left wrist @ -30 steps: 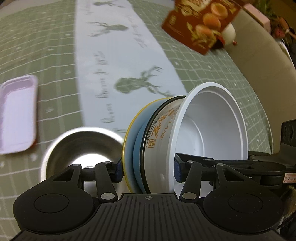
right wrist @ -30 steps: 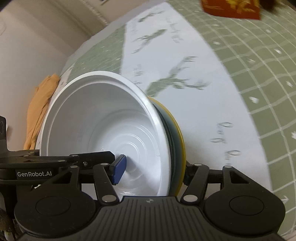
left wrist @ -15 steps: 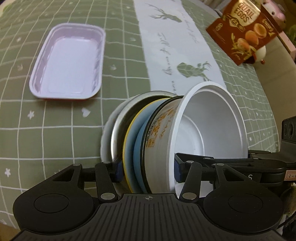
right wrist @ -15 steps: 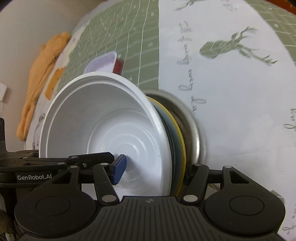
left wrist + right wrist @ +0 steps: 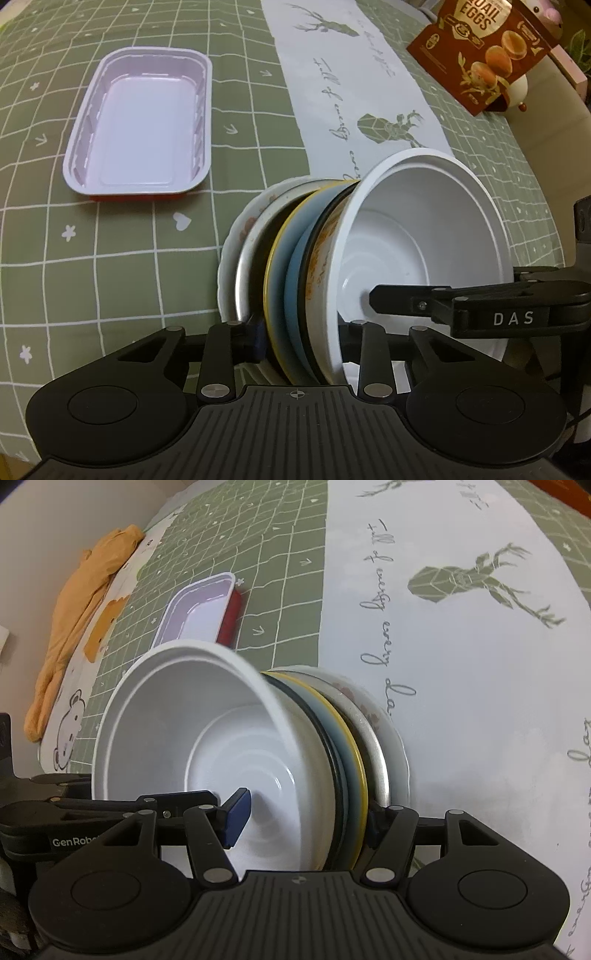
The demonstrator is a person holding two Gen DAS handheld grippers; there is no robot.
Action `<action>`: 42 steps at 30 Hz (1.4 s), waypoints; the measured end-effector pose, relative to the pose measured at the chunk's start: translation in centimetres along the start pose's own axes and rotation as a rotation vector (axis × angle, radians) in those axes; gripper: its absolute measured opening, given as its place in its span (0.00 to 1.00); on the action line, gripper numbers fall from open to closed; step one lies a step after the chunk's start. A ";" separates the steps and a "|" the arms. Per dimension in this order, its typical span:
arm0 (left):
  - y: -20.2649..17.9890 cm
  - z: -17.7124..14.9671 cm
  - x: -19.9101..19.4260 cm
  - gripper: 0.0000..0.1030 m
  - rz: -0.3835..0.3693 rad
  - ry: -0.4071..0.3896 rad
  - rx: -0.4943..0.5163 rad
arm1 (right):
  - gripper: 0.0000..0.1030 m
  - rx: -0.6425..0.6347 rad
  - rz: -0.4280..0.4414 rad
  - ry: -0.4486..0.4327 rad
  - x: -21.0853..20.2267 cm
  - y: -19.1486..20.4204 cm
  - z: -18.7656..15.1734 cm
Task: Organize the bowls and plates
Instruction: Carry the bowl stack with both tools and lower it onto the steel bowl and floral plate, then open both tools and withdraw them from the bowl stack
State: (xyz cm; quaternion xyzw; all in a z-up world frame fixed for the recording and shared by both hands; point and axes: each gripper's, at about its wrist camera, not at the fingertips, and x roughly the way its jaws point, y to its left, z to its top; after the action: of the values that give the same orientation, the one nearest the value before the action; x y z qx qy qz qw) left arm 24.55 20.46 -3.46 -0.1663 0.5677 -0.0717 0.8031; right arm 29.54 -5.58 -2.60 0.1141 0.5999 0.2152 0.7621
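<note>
Left claw (image 5: 301, 330): closed across a nested stack, one finger behind the blue plate with a yellow rim (image 5: 284, 291), the other inside the white plastic bowl (image 5: 424, 236) (orange print on its outer wall). Right claw (image 5: 306, 818): closed on the same stack from the opposite side, its blue-padded finger inside the bowl (image 5: 207, 738), the other behind the yellow-rimmed plate (image 5: 356, 760). The stack is held tilted on edge, bowl mouth facing sideways.

Just behind the plate sits a shiny metal dish (image 5: 245, 273), and behind that a white ceramic plate with a floral pattern (image 5: 231, 243); whether the plate touches the metal dish cannot be told. These lie at the border of the green checked tablecloth (image 5: 110, 258) and the white runner with deer prints (image 5: 369, 92) covering the desk.

Well apart to the left: a rectangular pale lilac plastic tray with a red underside (image 5: 142, 123). Far corner: a brown quail-egg box (image 5: 484, 51).
</note>
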 end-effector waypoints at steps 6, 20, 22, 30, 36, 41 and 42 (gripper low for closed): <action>0.1 0.1 -0.4 0.28 0.012 -0.005 -0.007 | 0.60 -0.013 0.001 -0.007 -0.8 0.1 -0.2; -0.3 0.4 -3.3 0.23 -0.006 -0.098 0.002 | 0.59 -0.088 -0.049 -0.111 -3.3 0.8 -0.4; -0.9 0.6 -4.6 0.23 -0.008 -0.141 0.017 | 0.60 -0.132 -0.086 -0.176 -4.7 1.3 -0.5; -1.9 0.4 -5.8 0.23 0.053 -0.196 0.035 | 0.60 -0.159 -0.074 -0.291 -7.8 1.3 -1.2; -1.1 -0.5 -5.1 0.23 0.054 -0.156 0.003 | 0.61 -0.138 -0.032 -0.196 -5.0 2.2 -2.0; -0.8 -0.9 -5.8 0.22 0.020 -0.179 -0.018 | 0.61 -0.164 -0.052 -0.221 -4.6 3.0 -2.1; -0.6 -0.9 -6.2 0.22 0.004 -0.196 -0.026 | 0.61 -0.167 -0.050 -0.217 -4.6 2.9 -2.1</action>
State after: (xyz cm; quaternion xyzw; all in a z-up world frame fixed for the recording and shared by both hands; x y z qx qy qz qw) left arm 21.63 21.59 2.00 -0.1818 0.4877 -0.0459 0.8527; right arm 26.14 -5.36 2.12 0.0578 0.4966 0.2317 0.8345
